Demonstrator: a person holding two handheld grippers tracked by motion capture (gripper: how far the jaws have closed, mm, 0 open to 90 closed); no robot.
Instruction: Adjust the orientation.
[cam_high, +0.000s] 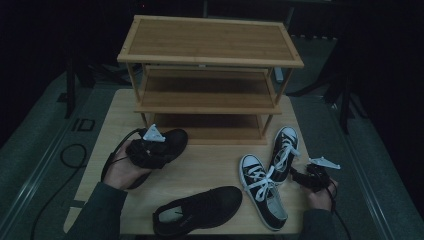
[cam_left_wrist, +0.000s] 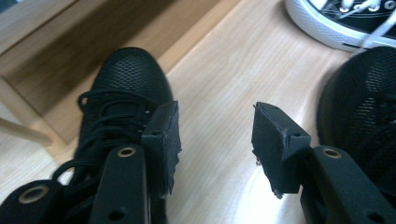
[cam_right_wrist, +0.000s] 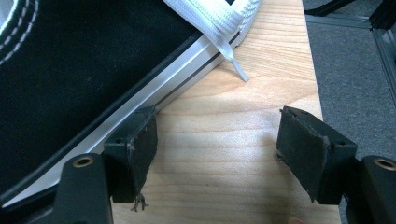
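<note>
Bamboo shelf rack (cam_high: 210, 42) fills the back of the tabletop (cam_high: 210, 165), three tiers deep, its feet close to the far edge. Open wood runs across the middle, between the rack's bottom tier and the shoes in front. One black mesh shoe (cam_high: 200, 210) lies at the near edge, toe pointing right. Its partner (cam_high: 172, 140) sits left of centre, just in front of the rack's lowest tier, with the left gripper (cam_high: 150, 150) over its heel end; in the left gripper view the jaws are spread with bare wood between them, and the laced shoe (cam_left_wrist: 123, 93) lies beside one pad. Two black-and-white sneakers (cam_high: 265, 190) lie at the right. Right gripper (cam_high: 312, 175) hovers near the right edge, jaws spread, one pad against a sneaker's white sole (cam_right_wrist: 154, 91).
</note>
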